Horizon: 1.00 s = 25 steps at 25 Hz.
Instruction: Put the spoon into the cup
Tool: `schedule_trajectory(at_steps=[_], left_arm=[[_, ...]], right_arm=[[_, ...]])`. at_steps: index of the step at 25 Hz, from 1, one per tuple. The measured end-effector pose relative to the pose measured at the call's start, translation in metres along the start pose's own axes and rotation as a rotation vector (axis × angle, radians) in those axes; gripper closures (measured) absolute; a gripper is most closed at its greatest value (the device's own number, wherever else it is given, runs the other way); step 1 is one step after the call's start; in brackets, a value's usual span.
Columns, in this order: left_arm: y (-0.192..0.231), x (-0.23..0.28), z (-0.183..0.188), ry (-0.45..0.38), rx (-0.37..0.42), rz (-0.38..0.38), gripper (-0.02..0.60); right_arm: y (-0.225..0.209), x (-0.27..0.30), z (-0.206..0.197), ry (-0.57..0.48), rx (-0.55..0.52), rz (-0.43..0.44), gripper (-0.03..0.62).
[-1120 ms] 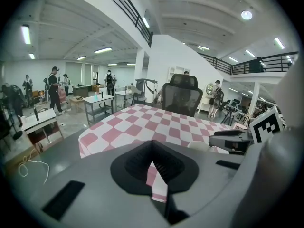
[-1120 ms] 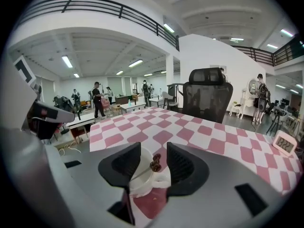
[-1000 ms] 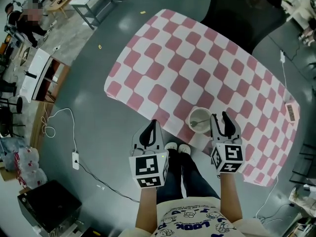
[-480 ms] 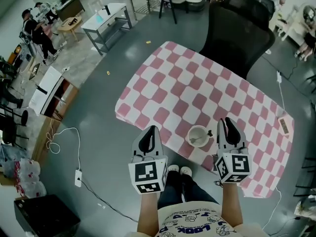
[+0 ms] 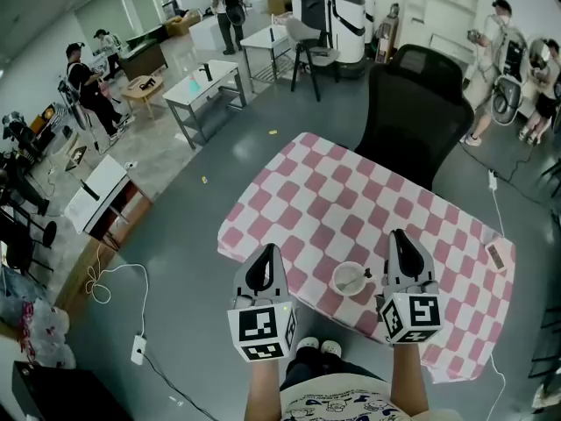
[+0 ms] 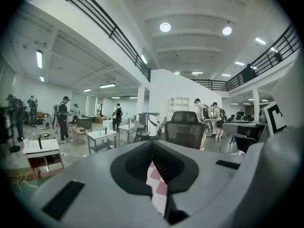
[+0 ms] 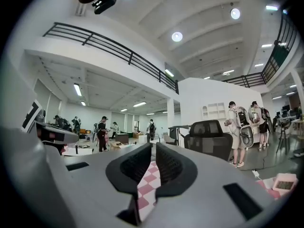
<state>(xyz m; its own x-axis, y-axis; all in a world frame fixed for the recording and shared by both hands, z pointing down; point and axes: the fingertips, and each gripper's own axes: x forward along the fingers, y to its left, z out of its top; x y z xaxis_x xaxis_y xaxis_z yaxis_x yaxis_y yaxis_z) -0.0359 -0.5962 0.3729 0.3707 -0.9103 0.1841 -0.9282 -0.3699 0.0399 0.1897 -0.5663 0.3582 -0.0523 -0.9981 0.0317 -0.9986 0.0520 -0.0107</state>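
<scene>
The spoon is seen in the cup, between the closed left claw and the right claw (empty, just narrowed to a slit).

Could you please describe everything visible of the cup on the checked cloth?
The cup is small, white, round and open-topped, its material unclear. It stands upright near the person's edge of the pink-and-white checked cloth. The spoon lies inside it, handle resting over the right rim. Nothing else touches it.
</scene>
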Motion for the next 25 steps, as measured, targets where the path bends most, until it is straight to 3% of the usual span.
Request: schedule_trajectory(at_steps=[11, 25], left_arm=[[-0.006, -0.035, 0.049, -0.112, 0.026, 0.016, 0.568], [-0.021, -0.045, 0.071, -0.169, 0.049, 0.002, 0.568]], right_arm=[[0.008, -0.023, 0.052, -0.106, -0.008, 0.012, 0.571], [0.003, -0.036, 0.069, -0.142, -0.013, 0.012, 0.579]])
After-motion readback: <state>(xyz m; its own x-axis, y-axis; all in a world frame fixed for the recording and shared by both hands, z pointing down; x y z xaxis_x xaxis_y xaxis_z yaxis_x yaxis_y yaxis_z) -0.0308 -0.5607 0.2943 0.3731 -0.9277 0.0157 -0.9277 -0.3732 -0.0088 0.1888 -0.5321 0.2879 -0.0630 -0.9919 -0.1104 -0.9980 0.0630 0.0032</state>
